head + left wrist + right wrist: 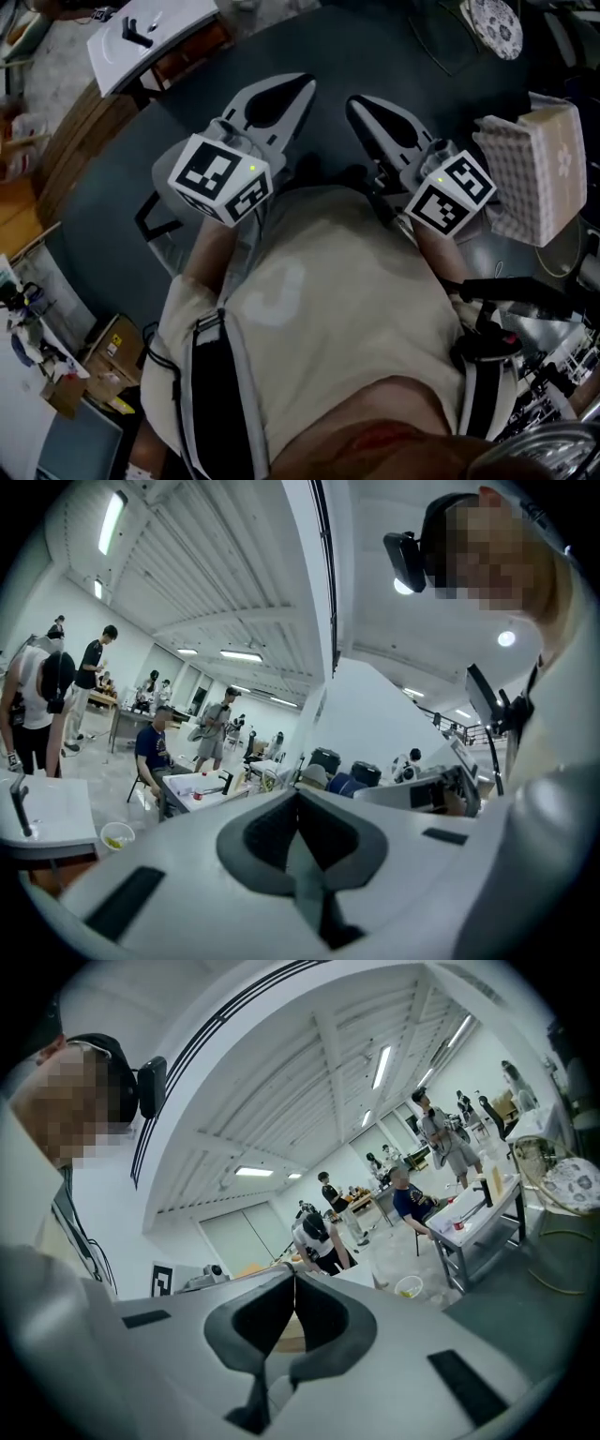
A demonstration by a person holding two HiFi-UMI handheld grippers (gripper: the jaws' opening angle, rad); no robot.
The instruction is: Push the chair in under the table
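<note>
The dark grey round table [394,47] fills the upper part of the head view. Both grippers are held up in front of the person's beige shirt, over the table's near edge. My left gripper [305,86] is shut with nothing in it; its own view shows the jaws [298,794] meeting against the open hall. My right gripper [356,101] is likewise shut and empty [293,1274]. No chair shows plainly. A black frame piece [150,220] juts out by the left arm; I cannot tell whether it is part of the chair.
A box under a checked cloth [536,173] stands at the table's right edge, and a patterned plate [494,26] lies at the far right. A white table [141,42] stands beyond at upper left. Cardboard boxes [103,361] sit on the floor. People stand and sit far off [150,752].
</note>
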